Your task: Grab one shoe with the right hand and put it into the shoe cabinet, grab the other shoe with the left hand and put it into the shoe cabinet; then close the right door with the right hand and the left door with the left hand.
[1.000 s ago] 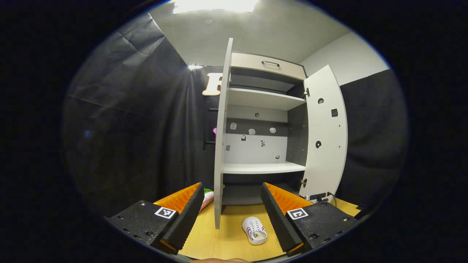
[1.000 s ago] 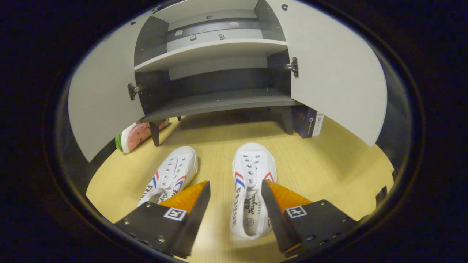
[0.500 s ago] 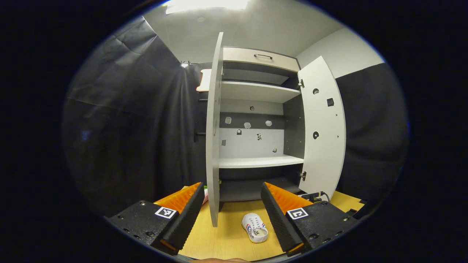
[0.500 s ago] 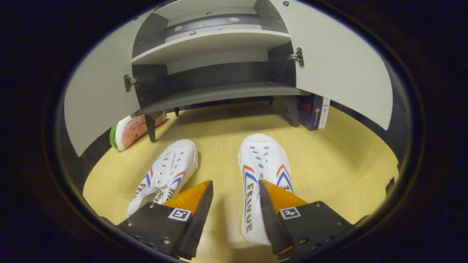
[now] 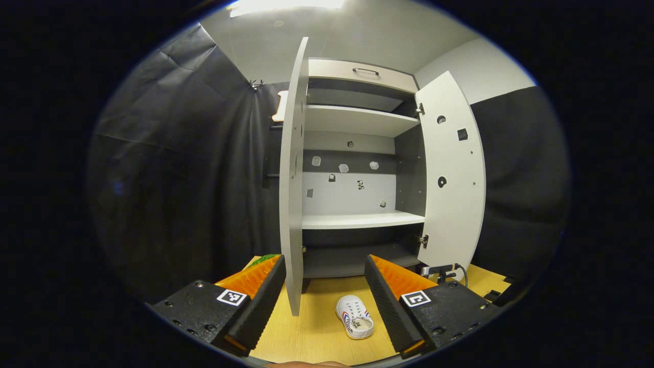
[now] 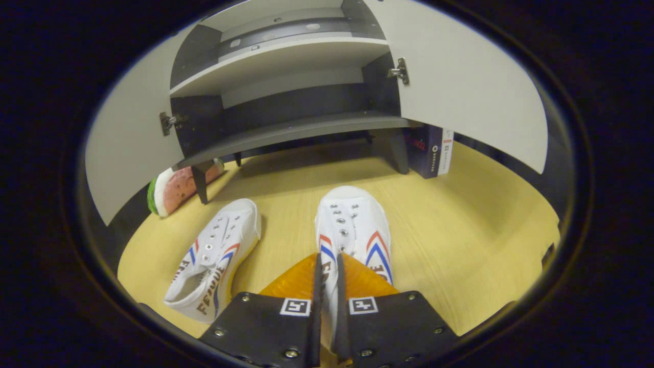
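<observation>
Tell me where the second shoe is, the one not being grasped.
In the right gripper view, the free shoe lies on the floor to the left of the gripped shoe, apart from it, before the open cabinet.

The left hand-held gripper (image 5: 324,296) hangs with fingers spread wide before the shoe cabinet (image 5: 357,163), both of whose doors stand open. A white shoe (image 5: 354,317) lies on the tabletop (image 5: 317,337) between its fingers, beyond them.
</observation>
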Action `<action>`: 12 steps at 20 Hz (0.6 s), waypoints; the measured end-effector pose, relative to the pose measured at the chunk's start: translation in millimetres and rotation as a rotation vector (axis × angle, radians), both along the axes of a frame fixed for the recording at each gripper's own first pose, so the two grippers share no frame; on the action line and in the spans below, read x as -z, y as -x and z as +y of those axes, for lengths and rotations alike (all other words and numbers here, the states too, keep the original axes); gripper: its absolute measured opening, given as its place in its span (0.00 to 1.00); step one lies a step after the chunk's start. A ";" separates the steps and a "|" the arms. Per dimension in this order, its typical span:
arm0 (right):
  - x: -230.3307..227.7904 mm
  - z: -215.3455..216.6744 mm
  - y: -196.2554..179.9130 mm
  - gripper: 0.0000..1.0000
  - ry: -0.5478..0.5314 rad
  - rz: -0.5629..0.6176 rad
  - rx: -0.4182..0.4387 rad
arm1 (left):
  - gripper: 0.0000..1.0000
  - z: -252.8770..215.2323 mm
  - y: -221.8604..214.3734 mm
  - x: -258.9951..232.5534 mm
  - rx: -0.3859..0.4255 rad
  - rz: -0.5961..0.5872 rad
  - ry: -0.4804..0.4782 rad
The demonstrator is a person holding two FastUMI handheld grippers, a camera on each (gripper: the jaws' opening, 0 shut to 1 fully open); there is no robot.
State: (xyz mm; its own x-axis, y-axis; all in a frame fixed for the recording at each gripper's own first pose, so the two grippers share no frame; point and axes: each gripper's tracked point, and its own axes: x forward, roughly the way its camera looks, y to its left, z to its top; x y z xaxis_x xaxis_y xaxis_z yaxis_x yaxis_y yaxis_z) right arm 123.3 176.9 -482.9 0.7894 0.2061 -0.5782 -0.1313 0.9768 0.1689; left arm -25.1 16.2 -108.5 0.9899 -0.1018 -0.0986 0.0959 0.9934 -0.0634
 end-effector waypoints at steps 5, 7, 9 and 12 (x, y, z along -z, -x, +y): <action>-3.4 3.9 2.0 0.01 -0.112 0.005 -0.017 | 0.94 -7.3 6.5 -2.1 0.019 -0.023 -0.012; -12.2 2.7 1.0 0.01 -0.186 0.003 -0.011 | 0.94 -9.8 8.6 0.7 0.029 -0.025 -0.024; -28.1 -0.5 1.9 0.01 -0.213 -0.033 -0.019 | 0.89 -12.2 10.6 -0.1 0.030 -0.039 -0.034; -50.6 -1.8 10.5 0.00 -0.229 -0.071 -0.038 | 0.94 -17.9 14.6 0.2 0.039 -0.061 -0.044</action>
State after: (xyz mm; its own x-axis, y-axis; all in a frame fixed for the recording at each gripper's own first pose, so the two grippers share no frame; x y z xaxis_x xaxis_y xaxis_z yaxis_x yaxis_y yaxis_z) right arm 112.8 175.1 -432.4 0.8153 0.3559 -0.4568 -0.1868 0.9083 0.3743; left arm -39.6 -1.6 -108.7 0.9896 -0.1371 -0.0431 0.1366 0.9905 -0.0125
